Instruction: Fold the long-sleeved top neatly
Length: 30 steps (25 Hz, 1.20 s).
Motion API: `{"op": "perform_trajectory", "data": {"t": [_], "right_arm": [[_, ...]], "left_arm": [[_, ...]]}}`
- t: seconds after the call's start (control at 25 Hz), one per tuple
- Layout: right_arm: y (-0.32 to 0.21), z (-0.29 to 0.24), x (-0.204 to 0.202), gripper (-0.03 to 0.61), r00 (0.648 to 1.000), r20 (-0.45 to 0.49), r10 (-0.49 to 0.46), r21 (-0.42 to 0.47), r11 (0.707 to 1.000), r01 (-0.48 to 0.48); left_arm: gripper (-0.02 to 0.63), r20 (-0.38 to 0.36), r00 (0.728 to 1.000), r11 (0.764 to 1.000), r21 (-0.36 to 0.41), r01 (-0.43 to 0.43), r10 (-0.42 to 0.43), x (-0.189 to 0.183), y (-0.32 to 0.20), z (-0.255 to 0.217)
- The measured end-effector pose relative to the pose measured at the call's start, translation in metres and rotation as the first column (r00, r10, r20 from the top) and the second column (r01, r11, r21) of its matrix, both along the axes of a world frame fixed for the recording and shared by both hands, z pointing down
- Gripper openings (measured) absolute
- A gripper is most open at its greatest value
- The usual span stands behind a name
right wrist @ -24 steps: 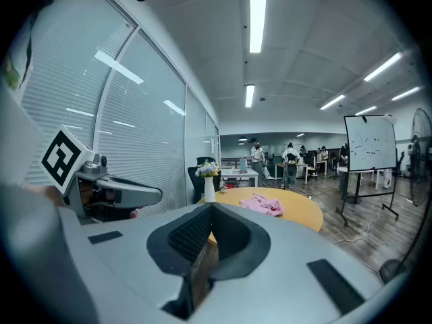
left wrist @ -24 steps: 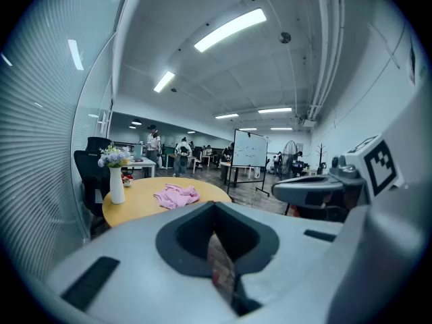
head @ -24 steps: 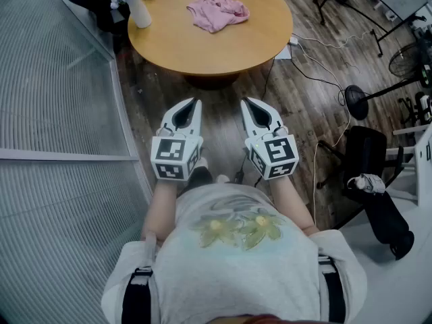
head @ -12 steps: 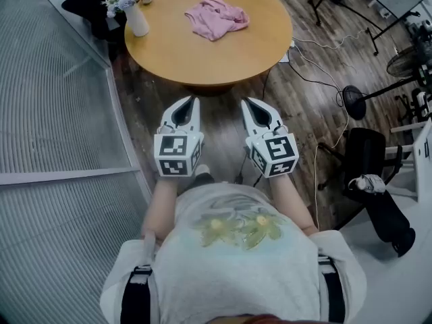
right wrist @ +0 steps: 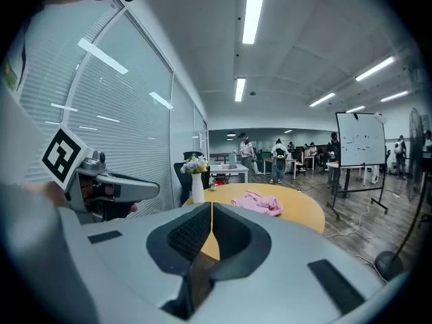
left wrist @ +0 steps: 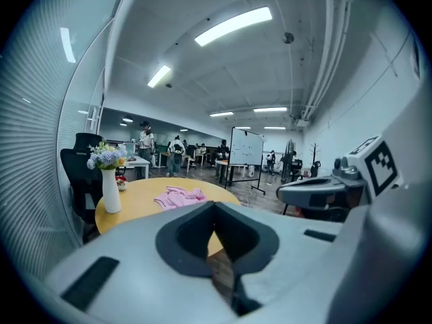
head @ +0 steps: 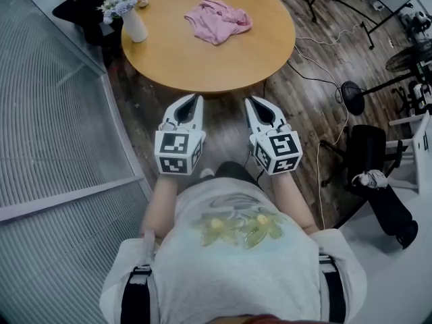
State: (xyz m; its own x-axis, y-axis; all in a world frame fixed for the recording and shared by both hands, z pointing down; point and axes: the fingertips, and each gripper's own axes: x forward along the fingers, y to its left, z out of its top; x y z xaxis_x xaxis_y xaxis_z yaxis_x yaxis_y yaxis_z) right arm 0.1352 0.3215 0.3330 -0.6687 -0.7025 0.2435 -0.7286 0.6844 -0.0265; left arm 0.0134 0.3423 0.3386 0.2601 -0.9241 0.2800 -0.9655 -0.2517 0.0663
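A crumpled pink long-sleeved top (head: 217, 19) lies on the far half of a round wooden table (head: 182, 59); the gripper views show the top (left wrist: 178, 196) (right wrist: 264, 202) lying ahead, well beyond the jaws. My left gripper (head: 197, 99) and right gripper (head: 249, 100) are held side by side in front of my body, short of the table's near edge, above the floor. Both are shut with nothing between their jaws. In its own view the left gripper (left wrist: 214, 205) has its tips together, and so has the right gripper (right wrist: 210, 205).
A white vase of flowers (head: 133, 20) stands at the table's left edge. A glass wall with blinds (head: 47, 113) runs along the left. Cables (head: 317, 52), a fan stand (head: 351, 96) and a black chair (head: 368, 154) sit on the wooden floor to the right.
The table with the pink top has drawn nearer in the head view. Both grippers keep the same pose, still shut.
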Motion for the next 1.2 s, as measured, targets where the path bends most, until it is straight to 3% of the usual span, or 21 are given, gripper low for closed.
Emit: {"op": "perform_trajectory", "data": {"t": [0.12, 0.16, 0.2, 0.24, 0.32, 1.0, 1.2], "right_arm": [[-0.006, -0.003, -0.007, 0.023, 1.000, 0.001, -0.005, 0.007, 1.000, 0.005], [-0.008, -0.003, -0.010, 0.044, 1.000, -0.007, -0.010, 0.009, 1.000, 0.010], [-0.011, -0.003, -0.012, 0.126, 1.000, -0.024, -0.016, 0.011, 1.000, 0.016], [-0.015, -0.002, -0.014, 0.180, 0.999, -0.049, -0.021, 0.016, 1.000, 0.022], [-0.021, 0.000, -0.016, 0.218, 0.995, -0.096, -0.021, 0.028, 0.999, 0.024], [-0.139, 0.025, -0.020, 0.235, 0.989, -0.129, -0.077, -0.038, 0.997, 0.073], [-0.183, 0.031, -0.023, 0.235, 0.987, -0.125, -0.105, -0.053, 0.994, 0.099]], "left_arm": [[0.014, -0.029, 0.999, 1.000, 0.013, -0.019, 0.019, -0.004, -0.009, -0.002], [0.059, -0.037, 0.999, 0.999, 0.015, -0.028, 0.029, -0.005, -0.012, -0.003], [0.179, -0.045, 0.998, 0.999, 0.016, -0.036, 0.037, -0.005, -0.016, -0.003], [0.223, -0.052, 0.998, 0.999, 0.018, -0.040, 0.041, -0.006, -0.019, -0.004], [0.253, -0.058, 0.998, 0.999, 0.023, -0.038, 0.039, -0.009, -0.025, -0.004], [0.257, -0.102, 0.993, 0.993, -0.109, 0.041, -0.053, -0.038, -0.115, 0.034], [0.256, -0.177, 0.977, 0.982, -0.166, 0.092, -0.122, -0.049, -0.152, 0.049]]}}
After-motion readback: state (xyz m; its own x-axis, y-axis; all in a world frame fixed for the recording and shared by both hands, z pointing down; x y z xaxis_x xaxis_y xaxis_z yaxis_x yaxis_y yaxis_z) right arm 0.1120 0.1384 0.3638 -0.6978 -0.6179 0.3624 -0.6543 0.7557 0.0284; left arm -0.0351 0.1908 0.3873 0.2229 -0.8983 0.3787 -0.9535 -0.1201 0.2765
